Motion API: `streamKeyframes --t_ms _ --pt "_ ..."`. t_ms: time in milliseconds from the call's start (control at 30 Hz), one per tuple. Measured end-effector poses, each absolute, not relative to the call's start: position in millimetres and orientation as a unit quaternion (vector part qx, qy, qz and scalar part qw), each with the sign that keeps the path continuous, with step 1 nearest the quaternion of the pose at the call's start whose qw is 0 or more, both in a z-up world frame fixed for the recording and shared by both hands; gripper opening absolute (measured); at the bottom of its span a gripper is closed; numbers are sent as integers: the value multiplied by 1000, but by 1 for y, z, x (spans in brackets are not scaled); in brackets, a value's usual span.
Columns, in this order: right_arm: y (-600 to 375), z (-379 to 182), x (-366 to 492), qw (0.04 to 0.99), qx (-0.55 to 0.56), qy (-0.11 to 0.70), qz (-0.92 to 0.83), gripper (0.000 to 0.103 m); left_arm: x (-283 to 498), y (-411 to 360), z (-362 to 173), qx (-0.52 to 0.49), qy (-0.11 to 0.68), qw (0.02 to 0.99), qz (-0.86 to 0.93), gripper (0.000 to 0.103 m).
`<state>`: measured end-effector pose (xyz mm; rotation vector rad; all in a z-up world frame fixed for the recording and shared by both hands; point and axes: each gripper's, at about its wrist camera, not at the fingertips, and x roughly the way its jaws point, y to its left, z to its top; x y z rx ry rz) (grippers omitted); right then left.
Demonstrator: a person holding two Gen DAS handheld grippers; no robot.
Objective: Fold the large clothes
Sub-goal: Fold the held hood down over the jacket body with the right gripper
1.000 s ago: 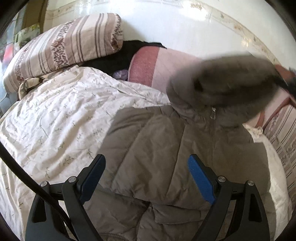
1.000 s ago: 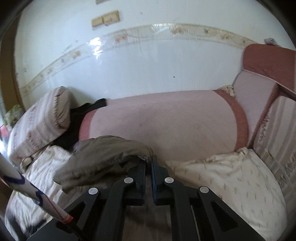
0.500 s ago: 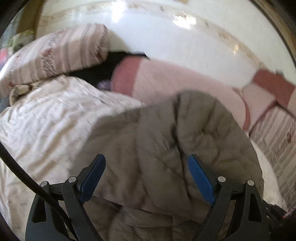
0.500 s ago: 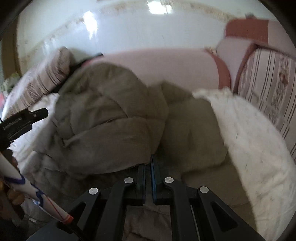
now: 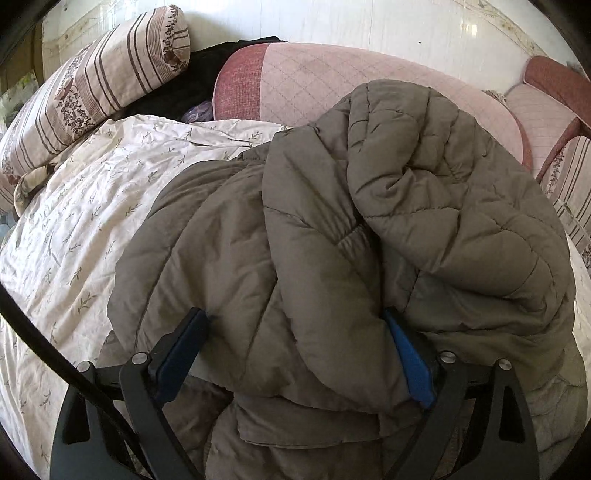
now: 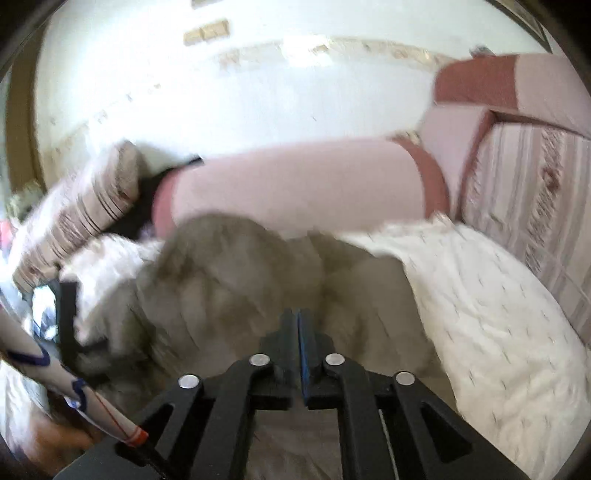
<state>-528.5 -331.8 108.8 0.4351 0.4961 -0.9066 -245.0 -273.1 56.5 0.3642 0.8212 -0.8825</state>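
Grey-brown puffer jacket (image 5: 332,229) — bunched, rumpled.

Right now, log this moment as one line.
task: fold jacket | left gripper: open, straddling fold | right gripper: opening, nothing visibly between pads

Daylight fills both views, bright and soft. The left wrist view is sharp, with glare patches on the glossy wall (image 5: 469,29) and soft shadow in the folds of the coat (image 5: 332,240). The right wrist view is smeared by motion blur, its wall blown out white. Fisheye bending and dark corners frame both.
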Motion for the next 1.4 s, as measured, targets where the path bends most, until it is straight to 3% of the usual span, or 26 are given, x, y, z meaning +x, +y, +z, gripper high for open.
streamKeyframes --t_ms 100,367,700,933,1200,1400 --pt "-352 108 -508 852 235 226 -409 21 -243 -270 56 170 383 809 -412 94" --pt "-386 1 -464 814 298 342 -362 21 -245 -270 52 172 380 810 -413 98" --pt "-379 12 -466 817 278 348 -367 21 -248 -250 82 117 343 826 -432 97" --pt "-375 20 -465 818 260 355 -370 21 -252 -269 56 185 362 815 -413 98" --pt "-353 63 -472 862 225 268 -367 21 -250 -266 56 179 364 815 -413 98" --pt "-355 21 -449 840 254 350 -328 22 -253 -266 54 183 364 815 -412 98"
